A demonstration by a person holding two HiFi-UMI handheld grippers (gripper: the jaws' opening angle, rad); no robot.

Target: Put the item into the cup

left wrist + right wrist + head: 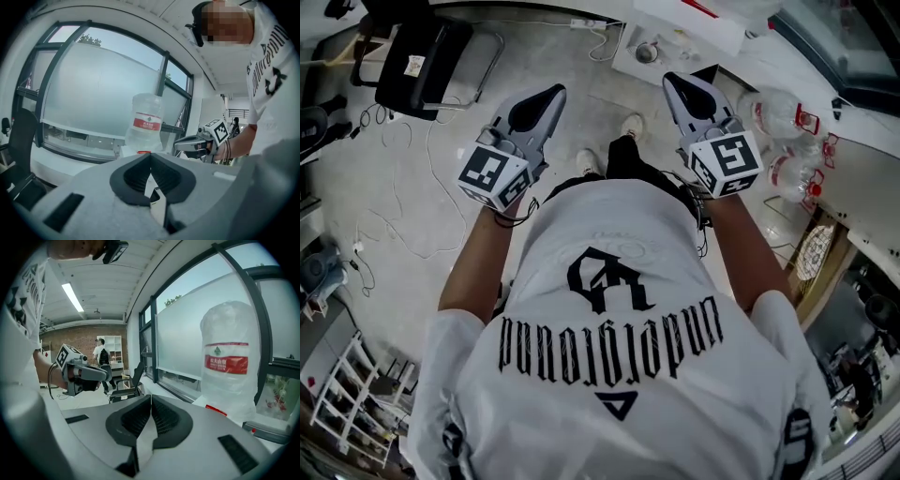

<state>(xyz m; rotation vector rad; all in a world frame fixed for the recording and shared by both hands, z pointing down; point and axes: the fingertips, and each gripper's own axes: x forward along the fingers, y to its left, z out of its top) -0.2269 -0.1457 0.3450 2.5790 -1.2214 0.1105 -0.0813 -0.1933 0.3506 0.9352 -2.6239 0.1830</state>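
Note:
No cup and no item for it show in any view. In the head view my left gripper [551,93] and right gripper [674,82] are held side by side in front of the person's chest, above the floor, pointing forward. In the left gripper view the left gripper [150,158] has its dark pads pressed together with nothing between them. The right gripper [151,400] is likewise shut and empty in its own view. Each gripper view shows the other gripper off to the side: the right gripper [188,143] and the left gripper [95,373].
Large water jugs [780,114] lie at the right by a white ledge; one jug [228,366] stands close ahead under the windows. A black chair [422,56] is at the far left, cables [398,220] trail over the floor, and a person [101,355] stands far off.

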